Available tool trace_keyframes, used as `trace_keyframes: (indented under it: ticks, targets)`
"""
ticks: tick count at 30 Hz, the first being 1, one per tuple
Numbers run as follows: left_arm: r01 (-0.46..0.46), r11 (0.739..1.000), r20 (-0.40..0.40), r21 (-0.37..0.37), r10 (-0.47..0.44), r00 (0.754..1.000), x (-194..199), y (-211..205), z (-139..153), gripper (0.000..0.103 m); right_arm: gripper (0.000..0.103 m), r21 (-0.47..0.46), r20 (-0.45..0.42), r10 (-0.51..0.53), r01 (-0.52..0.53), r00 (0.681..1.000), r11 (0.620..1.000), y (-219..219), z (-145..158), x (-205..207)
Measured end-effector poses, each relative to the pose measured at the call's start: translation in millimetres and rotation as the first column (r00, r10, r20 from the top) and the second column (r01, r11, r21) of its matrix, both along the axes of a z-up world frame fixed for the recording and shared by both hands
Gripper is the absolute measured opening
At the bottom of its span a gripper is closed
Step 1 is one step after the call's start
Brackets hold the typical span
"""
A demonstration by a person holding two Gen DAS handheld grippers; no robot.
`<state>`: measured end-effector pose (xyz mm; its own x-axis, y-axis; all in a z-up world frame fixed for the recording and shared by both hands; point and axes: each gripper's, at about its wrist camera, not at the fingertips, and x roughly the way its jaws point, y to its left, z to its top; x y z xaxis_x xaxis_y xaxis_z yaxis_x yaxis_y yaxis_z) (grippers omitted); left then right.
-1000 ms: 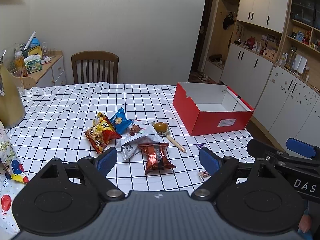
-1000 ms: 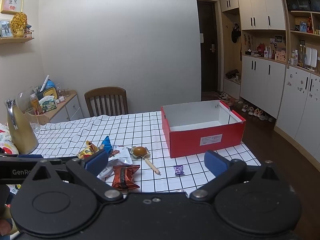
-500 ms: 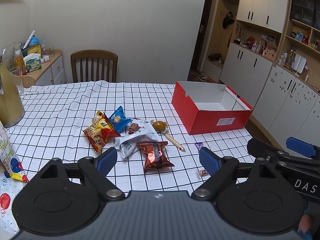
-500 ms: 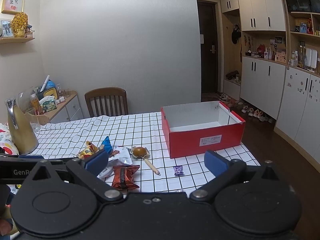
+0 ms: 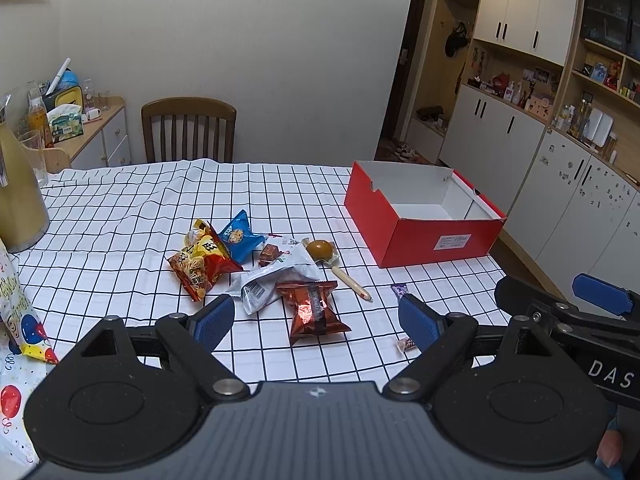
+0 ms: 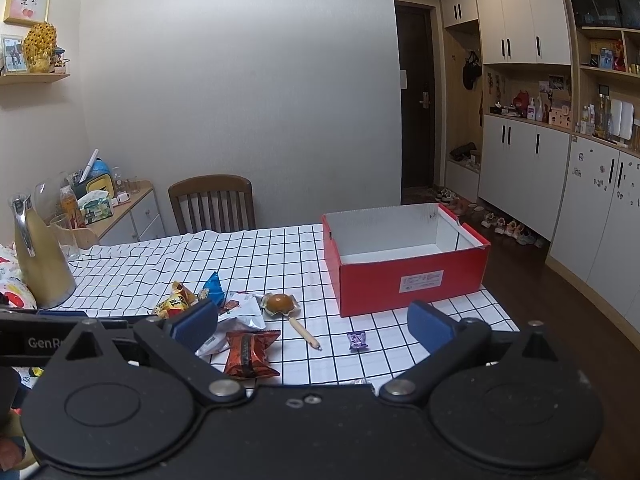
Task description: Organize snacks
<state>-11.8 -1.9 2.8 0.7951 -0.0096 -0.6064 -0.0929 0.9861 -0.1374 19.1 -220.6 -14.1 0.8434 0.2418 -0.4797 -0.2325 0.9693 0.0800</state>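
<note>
Copper snack bag between left hand-held gripper fingers — untouched.

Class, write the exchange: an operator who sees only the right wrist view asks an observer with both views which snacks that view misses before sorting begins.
Operator: Is there anything near the front edge that I can't see?
Observer: Yes, a small pale wrapped candy. The body of the right tongs hides nearly all of it from you.
Operator: The red-and-yellow bag is half covered too. How does it lie?
Observer: It lies flat, touching the blue cookie pack.
Operator: Is there anything further left?
Observer: A balloon-printed bag, at the left border of the left wrist view.
</note>
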Motion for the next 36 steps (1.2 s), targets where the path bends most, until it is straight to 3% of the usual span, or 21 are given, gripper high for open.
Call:
trace_keyframes:
  ticks: [27,36]
  targets:
    - [0.024,1.000,-0.006,-0.008,-0.024,1.000,4,4,-2,0.089,0.101,-0.013,-0.002,-0.017,0.017,1.000,1.000,3,-1,-3]
    - [-0.006,0.999,-0.079,-0.039,0.003,0.997,27,20,-24,0.089,0.097,-0.068,-0.101,-0.024,0.017,0.995,0.998,-3,-29,28]
